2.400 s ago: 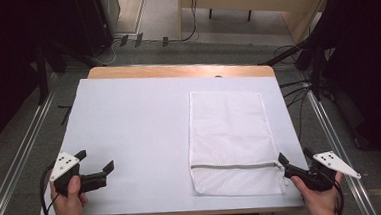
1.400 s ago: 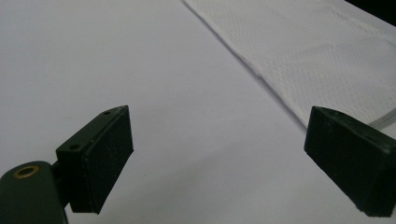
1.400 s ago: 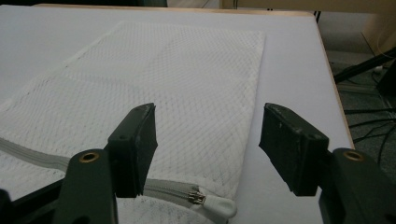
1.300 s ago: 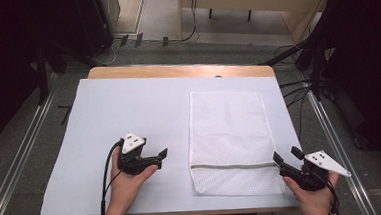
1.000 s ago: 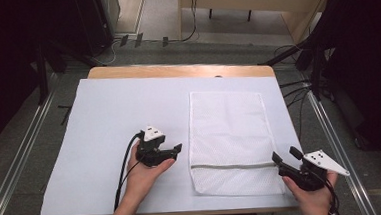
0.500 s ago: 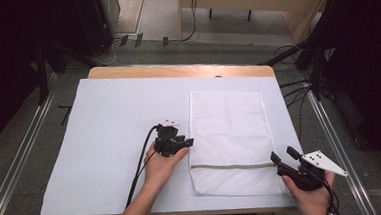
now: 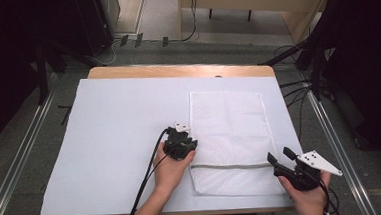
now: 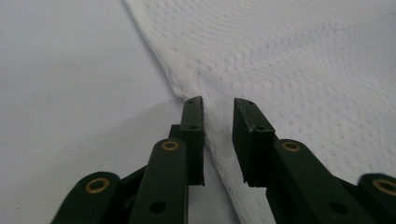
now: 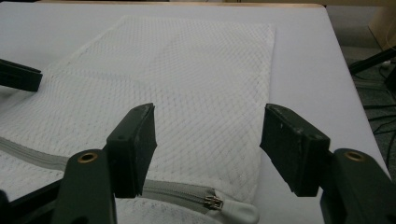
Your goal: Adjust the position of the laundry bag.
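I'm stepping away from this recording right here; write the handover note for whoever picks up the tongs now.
Left tongs: at the left long edge of the white mesh bag, above the zip line. Jaws have just been closing, with the bag's edge puckered up between them; a narrow gap shows, so no firm pinch yet.
Right tongs: open, hovering over the bag's near right corner by the zipper pull, holding nothing.
Bag lies flat on the white table cover, grey zipper closed.
Done: both tongs brought to the bag.
Left: finish the left pinch, take hold on the right, then probably work the zipper.
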`<state>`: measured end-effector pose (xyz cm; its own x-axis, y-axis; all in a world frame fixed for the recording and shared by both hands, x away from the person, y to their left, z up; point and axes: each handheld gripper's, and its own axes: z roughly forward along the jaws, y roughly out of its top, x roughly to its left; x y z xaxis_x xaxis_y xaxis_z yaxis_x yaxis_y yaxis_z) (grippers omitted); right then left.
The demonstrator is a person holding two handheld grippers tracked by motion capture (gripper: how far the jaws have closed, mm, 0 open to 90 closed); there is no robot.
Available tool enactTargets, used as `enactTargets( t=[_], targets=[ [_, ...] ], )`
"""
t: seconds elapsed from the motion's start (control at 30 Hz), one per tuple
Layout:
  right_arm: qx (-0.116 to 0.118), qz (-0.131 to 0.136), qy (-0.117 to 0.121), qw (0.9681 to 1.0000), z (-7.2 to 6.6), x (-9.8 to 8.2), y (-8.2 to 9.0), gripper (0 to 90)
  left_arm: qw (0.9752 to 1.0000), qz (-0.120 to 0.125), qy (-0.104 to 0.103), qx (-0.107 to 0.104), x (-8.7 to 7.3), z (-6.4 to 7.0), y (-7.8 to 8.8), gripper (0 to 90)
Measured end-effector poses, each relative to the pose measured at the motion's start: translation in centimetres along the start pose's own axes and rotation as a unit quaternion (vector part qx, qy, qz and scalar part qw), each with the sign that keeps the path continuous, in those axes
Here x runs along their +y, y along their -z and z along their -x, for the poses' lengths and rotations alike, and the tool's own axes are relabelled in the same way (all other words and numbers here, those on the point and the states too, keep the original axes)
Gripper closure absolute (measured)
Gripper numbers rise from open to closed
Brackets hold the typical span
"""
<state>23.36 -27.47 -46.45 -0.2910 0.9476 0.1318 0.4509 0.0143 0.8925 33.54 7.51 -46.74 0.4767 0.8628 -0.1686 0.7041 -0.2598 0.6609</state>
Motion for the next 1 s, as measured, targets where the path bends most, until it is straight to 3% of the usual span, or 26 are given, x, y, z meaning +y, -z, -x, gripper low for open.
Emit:
enactTargets(
  t=[0.07,0.17,0.4,1.0],
  targets=[
    [0.0,0.0,-0.001,1.0,-0.1,0.0,0.0,35.7,1.0,0.001,0.001,0.001,0.0,-0.2,0.0,81.0],
    [0.002,-0.002,0.002,1.0,-0.1,0.0,-0.1,35.4,0.9998,-0.002,0.004,-0.021,0.0,-0.6,0.0,90.0],
    [0.003,-0.004,0.001,1.0,0.0,-0.1,-0.2,29.4,0.999,0.01,0.018,-0.039,-0.3,-1.6,0.5,90.0],
    [0.008,-0.012,0.003,0.9999,-0.6,0.2,-0.2,24.1,0.9969,0.04,0.066,-0.018,-2.3,-7.8,5.3,90.0]
  ],
)
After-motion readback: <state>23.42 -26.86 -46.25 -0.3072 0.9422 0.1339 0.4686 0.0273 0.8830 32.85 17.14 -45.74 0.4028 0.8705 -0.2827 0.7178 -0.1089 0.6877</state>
